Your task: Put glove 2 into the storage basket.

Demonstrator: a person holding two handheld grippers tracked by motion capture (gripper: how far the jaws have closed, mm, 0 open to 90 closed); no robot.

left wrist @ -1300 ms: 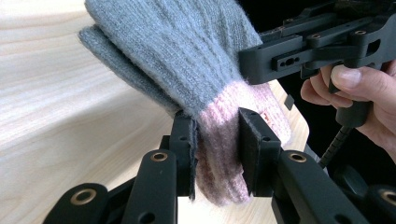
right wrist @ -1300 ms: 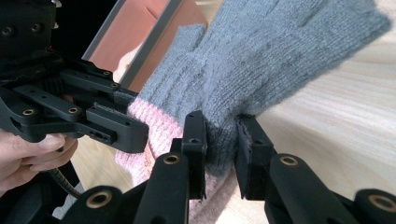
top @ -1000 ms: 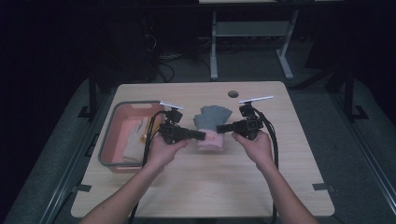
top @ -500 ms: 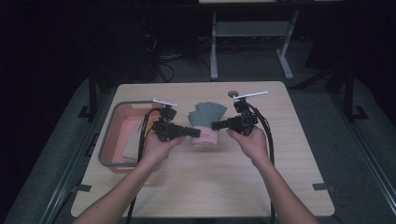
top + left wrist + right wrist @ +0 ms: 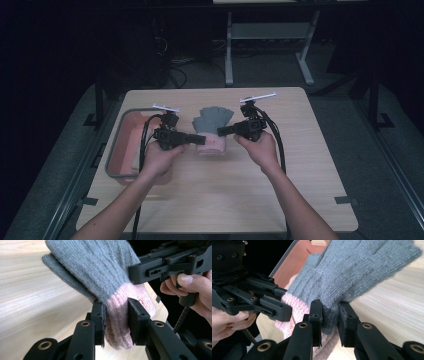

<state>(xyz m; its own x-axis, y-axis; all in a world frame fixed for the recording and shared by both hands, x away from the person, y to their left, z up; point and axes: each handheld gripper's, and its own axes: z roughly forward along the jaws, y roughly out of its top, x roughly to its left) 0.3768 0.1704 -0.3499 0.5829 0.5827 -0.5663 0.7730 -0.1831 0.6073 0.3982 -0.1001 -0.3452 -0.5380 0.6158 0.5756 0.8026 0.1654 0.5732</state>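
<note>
Over the last second I have carried the grey knitted glove with the pink ribbed cuff [image 5: 212, 131] a little toward twelve o'clock and lifted it; in the high view it now hangs between my two grippers near the middle of the tabletop, fingers pointing to twelve o'clock. Both hands moved together, so the cloth stayed stretched between them rather than sagging.

My left gripper [image 5: 115, 322] has its jaws closed on the pink cuff, the wool pinched between the two pads. My right gripper [image 5: 330, 323] has its jaws closed on the grey part just above the cuff, at the glove's other edge. In the left gripper view the glove stands clear of the wood, with my right hand [image 5: 191, 287] on its handle at three o'clock.

I judge that the glove is firmly in hand from both sides and ready to be carried or laid out flat; the salmon-pink plastic tray with a grey rim [image 5: 131, 145], just beside my left hand at nine o'clock, looks the likely place it belongs to.

The pale wood-grain tabletop [image 5: 300, 165] is bare otherwise. The room around is dark: a grey floor, a light metal table frame [image 5: 270, 35] at twelve o'clock, and cables beneath it.
</note>
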